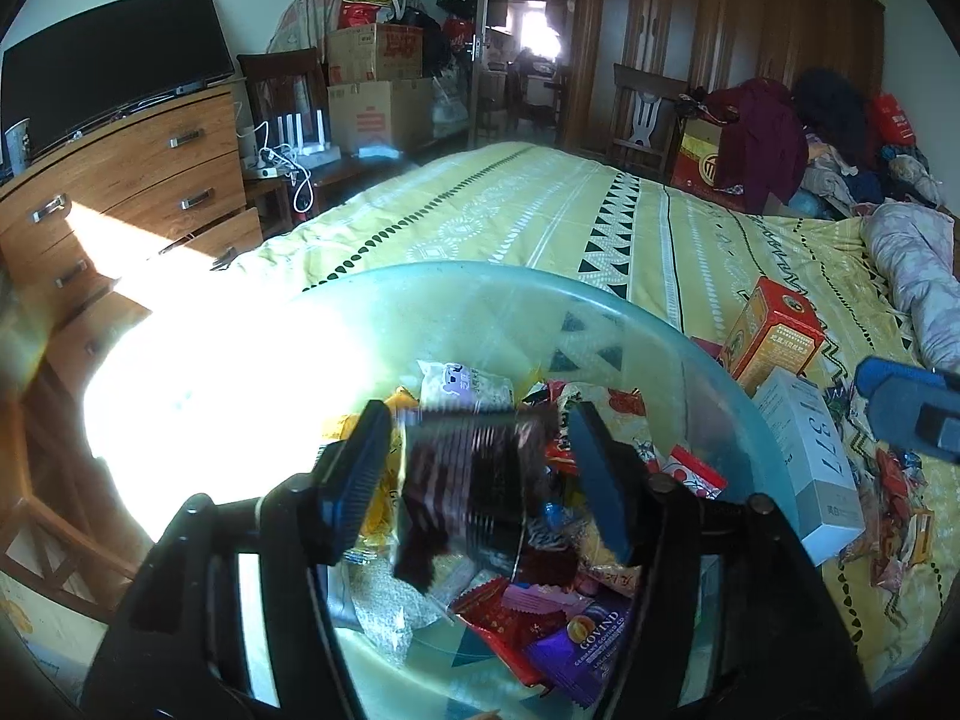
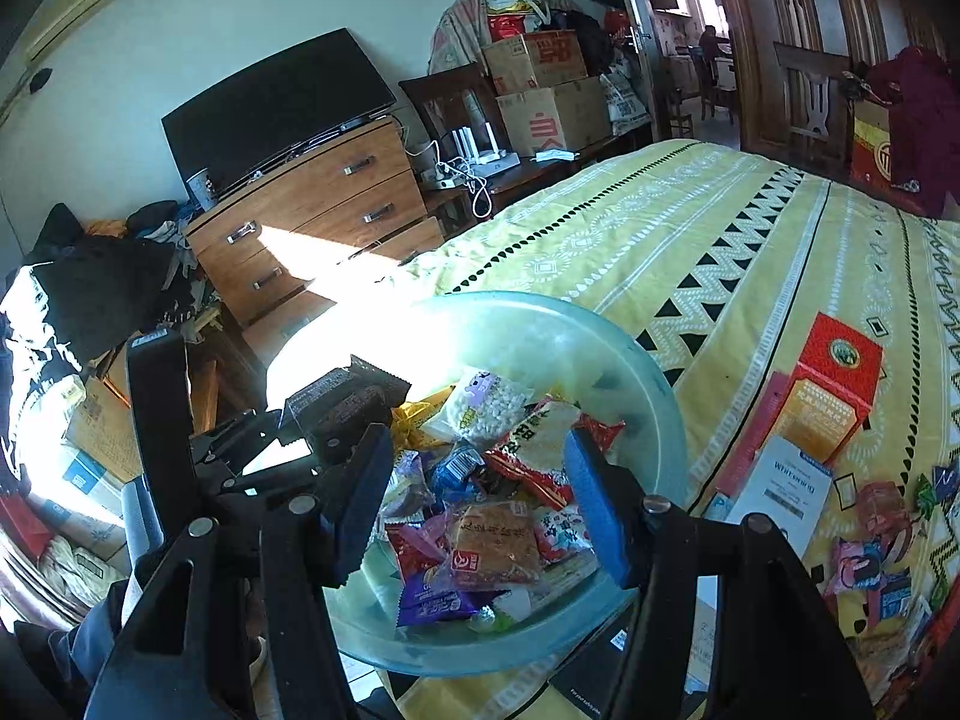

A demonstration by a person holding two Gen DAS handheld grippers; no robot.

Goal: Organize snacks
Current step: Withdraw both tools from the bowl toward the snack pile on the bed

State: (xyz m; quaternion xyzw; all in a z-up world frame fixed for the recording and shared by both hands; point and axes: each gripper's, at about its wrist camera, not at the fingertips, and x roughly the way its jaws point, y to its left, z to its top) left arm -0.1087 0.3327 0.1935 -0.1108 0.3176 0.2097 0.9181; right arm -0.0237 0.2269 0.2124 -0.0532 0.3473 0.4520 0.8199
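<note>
As claw (image 1: 477,474) gapes, wrapper (image 1: 468,480) seemingly drops.

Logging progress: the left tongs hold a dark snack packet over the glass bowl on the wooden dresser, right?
Not the dresser. The glass bowl sits on the yellow bedspread, as the right wrist view shows. The left tongs do have a dark snack packet over it.

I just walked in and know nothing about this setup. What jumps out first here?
A big translucent glass bowl heaped with bright snack packets sits at the near edge of a yellow patterned bed. Over it, the left gripper has a dark wrapped snack between its jaws. Right of the bowl stand a red-orange box and more scattered sweets.
</note>
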